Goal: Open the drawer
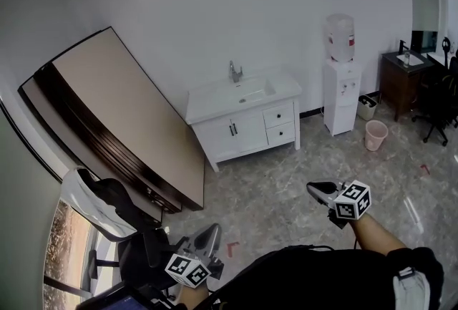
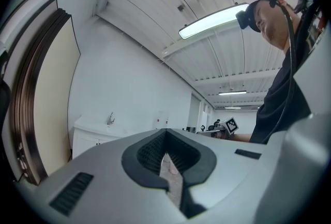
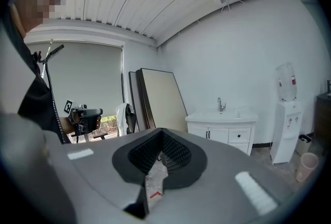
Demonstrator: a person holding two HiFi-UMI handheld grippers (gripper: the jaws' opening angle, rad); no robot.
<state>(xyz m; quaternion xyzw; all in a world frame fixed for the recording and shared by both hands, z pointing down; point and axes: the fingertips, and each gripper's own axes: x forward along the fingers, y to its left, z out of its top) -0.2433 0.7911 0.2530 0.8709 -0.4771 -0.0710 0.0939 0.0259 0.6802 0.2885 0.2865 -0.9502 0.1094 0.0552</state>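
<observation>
A white vanity cabinet [image 1: 243,126] with a sink and tap stands against the far wall. Two small drawers sit one above the other on its right side: the upper drawer [image 1: 278,115] and the lower drawer [image 1: 280,133], both closed. The cabinet also shows in the right gripper view [image 3: 222,132], with its upper drawer [image 3: 239,135], and at the left of the left gripper view [image 2: 90,137]. My left gripper [image 1: 213,228] [image 2: 165,131] is low at the bottom left, shut and empty. My right gripper [image 1: 313,187] [image 3: 162,131] is held out over the floor, shut and empty, well short of the cabinet.
A water dispenser [image 1: 340,86] stands right of the cabinet, with a pink bin [image 1: 376,135] beside it. A large board [image 1: 122,115] leans on the left wall. An office chair [image 1: 107,208] is at the near left, and a dark desk [image 1: 401,79] at the far right.
</observation>
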